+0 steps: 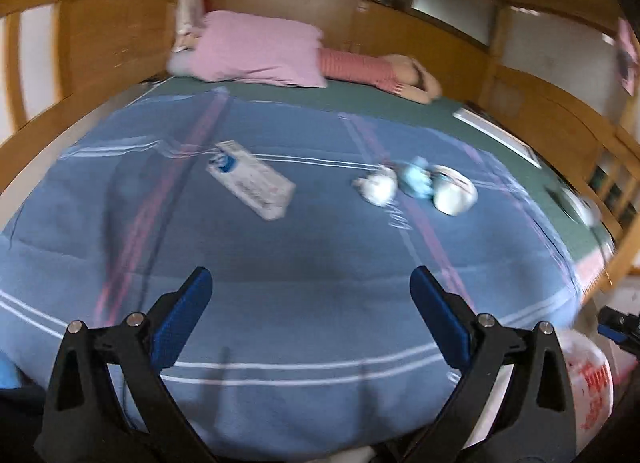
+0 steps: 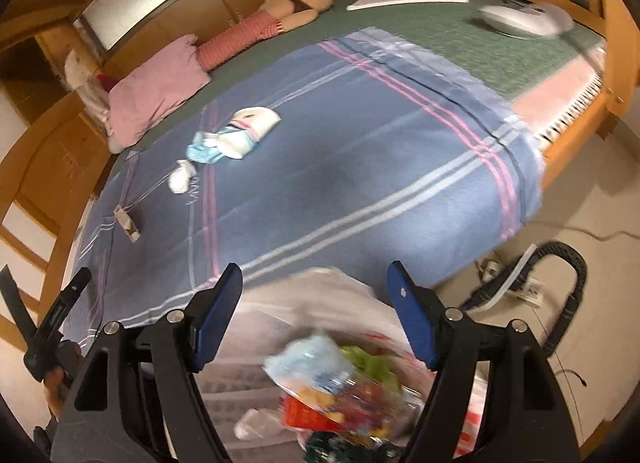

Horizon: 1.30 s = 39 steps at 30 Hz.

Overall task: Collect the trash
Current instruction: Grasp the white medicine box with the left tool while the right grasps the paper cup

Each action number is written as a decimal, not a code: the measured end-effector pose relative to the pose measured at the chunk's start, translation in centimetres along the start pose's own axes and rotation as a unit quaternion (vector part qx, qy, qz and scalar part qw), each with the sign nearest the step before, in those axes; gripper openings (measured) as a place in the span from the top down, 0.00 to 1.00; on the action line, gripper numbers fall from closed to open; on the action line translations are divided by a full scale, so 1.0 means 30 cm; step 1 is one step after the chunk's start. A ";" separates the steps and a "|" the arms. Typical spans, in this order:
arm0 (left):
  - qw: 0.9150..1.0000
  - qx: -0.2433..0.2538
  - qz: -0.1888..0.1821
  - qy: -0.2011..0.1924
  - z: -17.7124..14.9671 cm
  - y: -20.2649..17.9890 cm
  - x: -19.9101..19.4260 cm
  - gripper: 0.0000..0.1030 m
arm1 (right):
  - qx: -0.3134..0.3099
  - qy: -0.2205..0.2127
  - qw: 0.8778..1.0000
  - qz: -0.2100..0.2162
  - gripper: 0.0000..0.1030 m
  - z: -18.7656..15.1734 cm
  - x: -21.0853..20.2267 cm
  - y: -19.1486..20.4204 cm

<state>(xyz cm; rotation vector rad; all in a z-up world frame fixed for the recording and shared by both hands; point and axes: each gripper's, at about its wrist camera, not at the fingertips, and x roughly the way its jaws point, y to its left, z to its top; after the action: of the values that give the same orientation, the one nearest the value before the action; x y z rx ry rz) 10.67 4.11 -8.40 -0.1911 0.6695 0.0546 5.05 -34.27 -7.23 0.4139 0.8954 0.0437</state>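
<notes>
Your right hand-held gripper (image 2: 314, 313) hangs wide and empty over the trash bag (image 2: 320, 383), the left hand-held gripper (image 1: 310, 319) wide too, facing the box (image 1: 250, 179) on the bed (image 1: 320, 263).

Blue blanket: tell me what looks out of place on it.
Litter lies loose on the blue blanket: a flattened white carton to the left, and to its right a crumpled white tissue, a pale blue wad and a white wrapper. Both claws are open and empty.
</notes>
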 end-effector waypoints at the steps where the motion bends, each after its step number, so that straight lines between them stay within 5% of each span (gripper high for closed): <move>1: 1.000 -0.014 0.005 0.005 0.000 0.020 0.002 0.04 | -0.007 0.001 1.000 0.003 0.29 0.010 0.012 0.022; 10: 0.998 -0.036 0.039 0.027 -0.008 0.090 0.028 0.04 | -0.050 0.017 0.998 0.030 0.29 0.223 0.253 0.265; 18: 0.995 -0.065 0.050 0.053 -0.019 0.121 0.056 0.04 | 0.078 0.015 0.995 -0.060 0.24 0.498 0.574 0.253; 22: 0.990 -0.107 0.032 0.088 0.007 0.167 0.106 0.04 | 0.104 0.044 0.992 -0.062 0.24 0.571 0.742 0.260; 28: 0.973 -0.202 0.041 0.101 0.184 0.302 0.284 0.04 | 0.069 0.086 0.993 -0.043 0.26 0.557 0.906 0.340; 30: 0.972 -0.211 0.046 0.095 0.237 0.315 0.359 0.04 | 0.041 0.073 0.996 -0.028 0.50 0.532 0.899 0.365; 34: 0.976 -0.196 0.053 0.081 0.290 0.286 0.526 0.04 | -0.025 0.084 0.996 -0.009 0.59 0.458 0.863 0.404; 39: 0.980 -0.134 0.081 0.124 0.272 0.213 0.640 0.10 | -0.095 0.128 0.987 0.026 0.59 0.314 0.750 0.436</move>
<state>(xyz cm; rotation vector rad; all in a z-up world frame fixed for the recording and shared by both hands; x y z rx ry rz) 29.97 11.75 -15.08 -0.4068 0.9266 0.2826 28.19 -20.68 -14.06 0.2565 1.1229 0.2339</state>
